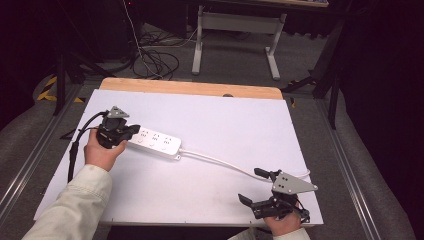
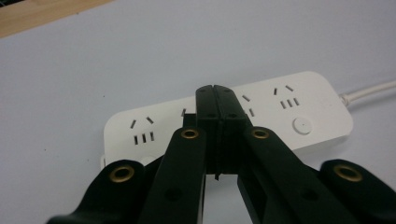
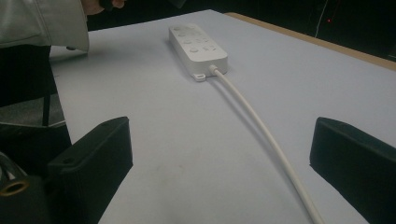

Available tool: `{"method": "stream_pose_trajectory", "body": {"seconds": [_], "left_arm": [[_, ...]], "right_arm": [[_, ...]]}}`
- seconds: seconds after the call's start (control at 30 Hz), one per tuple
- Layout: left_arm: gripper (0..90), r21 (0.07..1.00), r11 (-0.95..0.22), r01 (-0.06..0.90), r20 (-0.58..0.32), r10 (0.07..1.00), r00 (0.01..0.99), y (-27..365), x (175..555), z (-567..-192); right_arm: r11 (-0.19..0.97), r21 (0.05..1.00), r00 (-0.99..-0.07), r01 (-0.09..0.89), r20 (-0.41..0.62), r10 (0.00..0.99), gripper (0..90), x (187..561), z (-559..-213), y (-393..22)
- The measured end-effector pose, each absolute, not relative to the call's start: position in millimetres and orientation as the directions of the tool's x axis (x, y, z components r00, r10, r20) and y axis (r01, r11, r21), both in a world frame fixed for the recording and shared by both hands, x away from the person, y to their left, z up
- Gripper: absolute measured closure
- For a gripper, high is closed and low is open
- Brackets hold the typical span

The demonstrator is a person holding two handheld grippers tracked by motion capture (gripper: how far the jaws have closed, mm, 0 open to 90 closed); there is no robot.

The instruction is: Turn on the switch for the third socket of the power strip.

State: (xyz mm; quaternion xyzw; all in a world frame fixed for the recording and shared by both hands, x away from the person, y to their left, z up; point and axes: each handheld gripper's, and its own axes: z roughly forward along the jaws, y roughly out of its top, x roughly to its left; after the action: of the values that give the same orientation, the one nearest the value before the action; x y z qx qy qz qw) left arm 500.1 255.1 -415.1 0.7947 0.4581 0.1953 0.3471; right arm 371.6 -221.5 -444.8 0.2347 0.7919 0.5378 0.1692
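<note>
A white power strip (image 1: 155, 142) lies flat on the white table (image 1: 225, 120), its sockets and round buttons facing up (image 2: 299, 107). Its white cable (image 1: 220, 162) runs from the right end toward the front right corner. My left gripper (image 1: 132, 131) is at the strip's left end. Its black jaws are shut together with nothing between them, tips (image 2: 215, 93) over the strip's top; I cannot tell if they touch it. My right gripper (image 1: 250, 185) rests near the front edge, open and empty (image 3: 224, 140). The cable (image 3: 261, 130) passes between its jaws, with the strip (image 3: 198, 46) farther off.
A bare wooden band (image 1: 190, 88) runs along the table's far edge. Beyond it on the floor stand a grey desk frame (image 1: 235, 35) and a tangle of cables (image 1: 155, 60). A pale sleeve (image 1: 75, 205) comes in at the front left.
</note>
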Motion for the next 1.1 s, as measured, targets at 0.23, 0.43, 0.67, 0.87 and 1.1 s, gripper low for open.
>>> {"method": "stream_pose_trajectory", "body": {"seconds": [0.23,0.43,0.67,0.87,1.1], "left_arm": [[89.9,0.693,-0.37,0.619,0.016,0.866,0.499,252.2,507.9,-423.8],[90.0,0.662,-0.363,0.655,-0.002,0.874,0.487,249.4,512.1,-428.6],[89.9,0.638,-0.384,0.668,0.034,0.88,0.474,246.9,514.7,-434.4],[89.9,0.623,-0.403,0.67,0.036,0.871,0.49,242.8,515.6,-437.8],[89.8,0.601,-0.411,0.686,0.039,0.872,0.488,241.9,518.5,-441.3]], "right_arm": [[0.312,0.931,-0.833,0.191,-0.014,0.552,6.1,371.7,-444.7,-221.8],[0.305,0.933,-0.834,0.193,-0.008,0.552,6.1,371.9,-444.7,-222.9],[0.306,0.932,-0.832,0.193,-0.01,0.554,6.1,371.3,-444.3,-223.8],[0.302,0.933,-0.83,0.197,-0.005,0.557,6.1,372.0,-444.6,-224.0],[0.302,0.932,-0.83,0.199,-0.004,0.558,6.1,372.0,-444.6,-223.8]]}}
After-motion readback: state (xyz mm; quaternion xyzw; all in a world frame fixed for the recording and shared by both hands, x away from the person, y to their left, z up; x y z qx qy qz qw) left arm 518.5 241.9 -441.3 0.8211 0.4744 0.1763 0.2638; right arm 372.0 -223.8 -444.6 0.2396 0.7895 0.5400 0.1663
